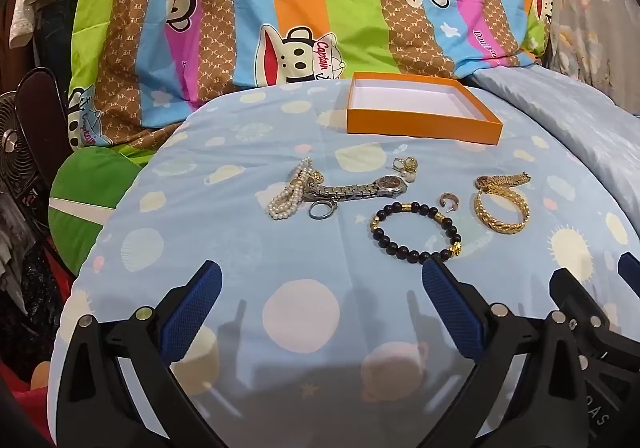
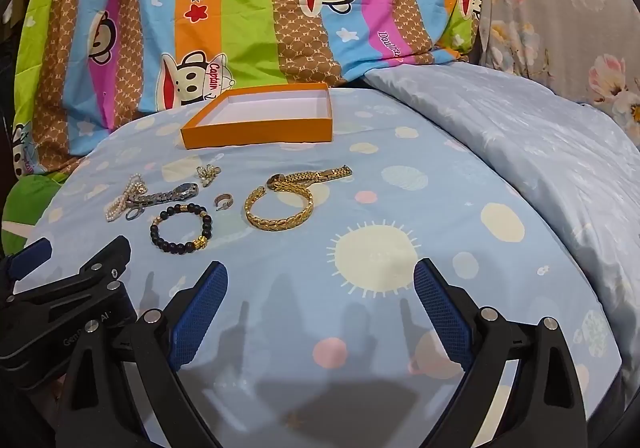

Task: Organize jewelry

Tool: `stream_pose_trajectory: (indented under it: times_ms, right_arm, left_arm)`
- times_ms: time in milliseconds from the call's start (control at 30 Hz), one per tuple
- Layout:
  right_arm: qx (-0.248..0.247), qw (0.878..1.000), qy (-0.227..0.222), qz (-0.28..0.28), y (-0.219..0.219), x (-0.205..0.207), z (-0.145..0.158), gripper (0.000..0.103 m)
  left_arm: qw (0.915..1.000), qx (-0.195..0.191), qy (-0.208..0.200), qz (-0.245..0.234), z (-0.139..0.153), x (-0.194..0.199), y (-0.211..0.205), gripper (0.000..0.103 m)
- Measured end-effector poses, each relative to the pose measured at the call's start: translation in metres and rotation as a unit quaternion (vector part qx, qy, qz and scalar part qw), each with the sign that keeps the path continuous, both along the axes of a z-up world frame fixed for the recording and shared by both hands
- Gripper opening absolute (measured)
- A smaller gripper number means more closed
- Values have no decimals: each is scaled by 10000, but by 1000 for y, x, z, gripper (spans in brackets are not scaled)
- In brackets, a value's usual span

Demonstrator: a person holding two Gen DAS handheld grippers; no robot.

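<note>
An empty orange box (image 1: 424, 126) (image 2: 256, 132) sits at the back of the blue cushion. In front lie a pearl bracelet (image 1: 286, 194) (image 2: 120, 200), a silver watch (image 1: 360, 188) (image 2: 164, 195), a small ring (image 1: 320, 210), gold earrings (image 1: 406, 166) (image 2: 208, 173), a hoop earring (image 1: 449, 202) (image 2: 222, 201), a black bead bracelet (image 1: 416, 230) (image 2: 182, 228), a gold bangle (image 1: 502, 210) (image 2: 280, 210) and a gold watch (image 2: 312, 176). My left gripper (image 1: 320, 268) and right gripper (image 2: 320, 268) are open and empty, side by side in front of the jewelry.
A striped monkey-print quilt (image 1: 320, 8) rises behind the cushion. A pale blue blanket (image 2: 520, 152) lies at the right. A fan (image 1: 20, 152) and clothes stand at the left edge.
</note>
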State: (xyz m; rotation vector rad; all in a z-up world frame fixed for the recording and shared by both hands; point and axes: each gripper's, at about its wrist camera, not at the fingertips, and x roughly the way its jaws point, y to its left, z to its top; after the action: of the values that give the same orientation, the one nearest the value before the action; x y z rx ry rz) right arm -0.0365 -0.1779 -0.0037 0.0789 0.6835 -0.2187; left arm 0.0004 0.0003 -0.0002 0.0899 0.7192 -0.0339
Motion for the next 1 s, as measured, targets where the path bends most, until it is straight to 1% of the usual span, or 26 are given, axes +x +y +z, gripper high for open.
stream_pose_trajectory:
  times_ms: [233, 267, 433, 500, 1000]
  right_arm:
    - [31, 10000, 2, 21, -5, -3, 0, 92]
    - [-59, 10000, 39, 5, 1, 1, -1, 92]
    - [-78, 10000, 56, 17, 1, -3, -2, 92]
    - [-86, 9999, 54, 15, 2, -1, -2, 92]
    - [-70, 9999, 107, -5, 2, 4, -2, 92]
  left_arm:
    - [10000, 17, -80, 54, 2, -5, 0, 98]
    - [10000, 5, -37, 40, -3, -1, -1, 98]
    - [9999, 41, -90, 106, -5, -2, -4, 98]
    - [9999, 10, -83, 102, 1, -2, 1, 98]
    - [10000, -22, -37, 61, 0, -1, 1, 98]
